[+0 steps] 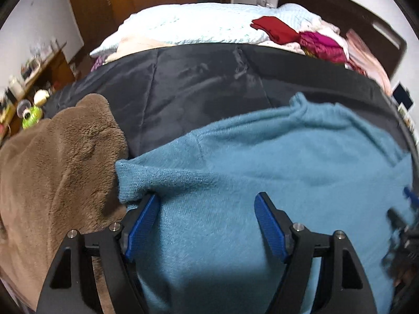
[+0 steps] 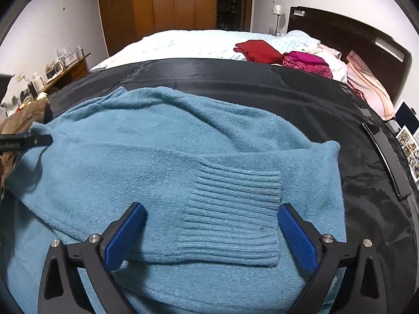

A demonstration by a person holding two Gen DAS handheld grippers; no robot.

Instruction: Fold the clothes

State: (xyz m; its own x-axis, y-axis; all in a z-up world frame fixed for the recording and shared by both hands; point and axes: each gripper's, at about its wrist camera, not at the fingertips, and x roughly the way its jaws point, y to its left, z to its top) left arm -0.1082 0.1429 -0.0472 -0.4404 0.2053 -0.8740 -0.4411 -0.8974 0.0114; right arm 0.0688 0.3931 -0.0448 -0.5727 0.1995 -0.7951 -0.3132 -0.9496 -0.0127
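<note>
Spread flat, the teal sweater point(image 2: 167, 141) lies on a black sheet point(image 2: 301, 91) over the bed, one ribbed cuff point(image 2: 233, 217) folded onto its body. Both the right tool point(image 2: 212, 235) and the left tool point(image 1: 207, 225) stand wide open, gripping nothing. Beside it sits a brown fleece point(image 1: 57, 167); a careless pinch could snag that, or catch several knit layers and spoil the fold.
</note>
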